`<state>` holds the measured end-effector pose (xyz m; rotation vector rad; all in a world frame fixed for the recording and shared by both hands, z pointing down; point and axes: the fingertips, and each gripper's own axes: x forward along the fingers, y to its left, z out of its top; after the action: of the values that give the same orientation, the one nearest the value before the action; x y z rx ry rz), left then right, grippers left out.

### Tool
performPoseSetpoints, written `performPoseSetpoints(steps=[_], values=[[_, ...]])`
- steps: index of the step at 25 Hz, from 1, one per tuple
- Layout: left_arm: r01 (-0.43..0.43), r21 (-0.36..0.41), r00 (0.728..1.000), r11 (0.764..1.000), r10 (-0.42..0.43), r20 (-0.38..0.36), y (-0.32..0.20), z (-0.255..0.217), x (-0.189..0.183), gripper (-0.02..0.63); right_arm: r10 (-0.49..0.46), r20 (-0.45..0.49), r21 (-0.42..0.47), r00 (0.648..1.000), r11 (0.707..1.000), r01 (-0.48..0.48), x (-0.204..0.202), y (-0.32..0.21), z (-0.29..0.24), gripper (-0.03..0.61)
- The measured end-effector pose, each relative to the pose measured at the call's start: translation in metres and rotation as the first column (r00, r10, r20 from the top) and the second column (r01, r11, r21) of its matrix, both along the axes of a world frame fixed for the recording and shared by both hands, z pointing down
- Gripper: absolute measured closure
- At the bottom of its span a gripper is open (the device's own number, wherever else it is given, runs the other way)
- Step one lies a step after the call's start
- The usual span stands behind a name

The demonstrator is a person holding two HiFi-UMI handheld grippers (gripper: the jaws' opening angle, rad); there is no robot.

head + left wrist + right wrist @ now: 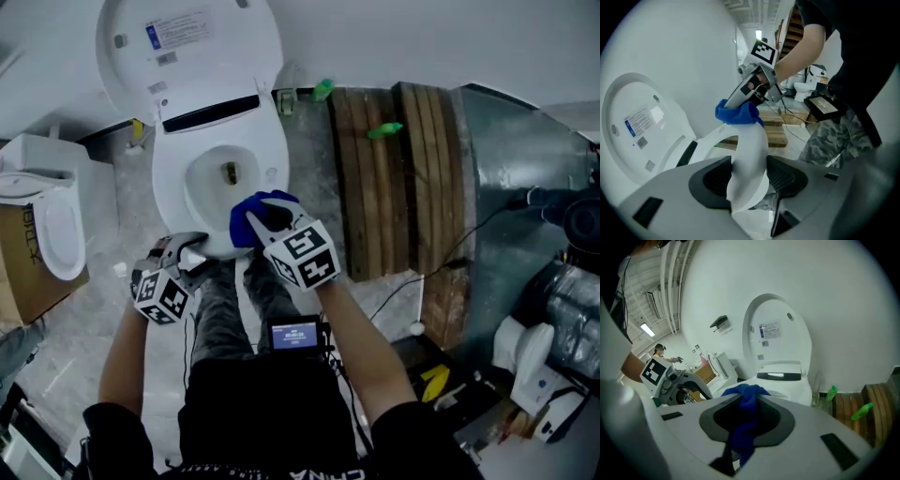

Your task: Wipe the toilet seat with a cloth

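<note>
Right gripper (pixel 747 423): jaws clamped on blue cloth (pixel 745 399). The cloth is bunched against the front rim of the toilet seat (pixel 275 157), frame centre in head view.
Left gripper (pixel 750 180): jaws spread wide, the seat's front edge standing between them, not visibly squeezed.
Lid (pixel 187 42): raised, upper left.

Light: bright, even, from a ceiling strip lamp (pixel 647 329)
Shadows: faint, soft
Edges: both gripper views bulge, corners black
</note>
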<state>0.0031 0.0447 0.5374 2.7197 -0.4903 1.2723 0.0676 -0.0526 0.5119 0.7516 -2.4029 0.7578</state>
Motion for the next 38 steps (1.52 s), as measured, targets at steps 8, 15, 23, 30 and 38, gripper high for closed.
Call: performPoseSetpoints(steps=[8, 15, 23, 30, 38], values=[[-0.021, -0.12, 1.0, 0.993, 0.022, 0.007, 0.036, 0.082, 0.012, 0.379, -0.004, -0.043, -0.125, 0.999, 0.992, -0.001, 0.009, 0.029, 0.091, 0.506], [0.013, -0.216, 1.0, 0.976, -0.011, 0.007, 0.049, 0.16, 0.019, 0.404, 0.012, -0.056, -0.197, 0.998, 0.98, -0.023, 0.018, 0.038, 0.167, 0.506], [0.108, -0.285, 0.994, 0.952, -0.112, 0.002, 0.047, 0.241, 0.019, 0.482, 0.006, -0.071, -0.252, 0.997, 0.967, -0.024, 0.022, 0.047, 0.243, 0.506], [0.192, -0.287, 0.981, 0.939, -0.189, 0.037, 0.036, 0.295, 0.018, 0.498, 0.001, -0.088, -0.281, 0.996, 0.959, -0.026, 0.025, 0.055, 0.276, 0.508], [0.214, -0.306, 0.977, 0.928, -0.208, 0.054, 0.036, 0.296, 0.025, 0.543, -0.027, -0.06, -0.261, 0.998, 0.965, 0.01, 0.031, 0.051, 0.257, 0.506]])
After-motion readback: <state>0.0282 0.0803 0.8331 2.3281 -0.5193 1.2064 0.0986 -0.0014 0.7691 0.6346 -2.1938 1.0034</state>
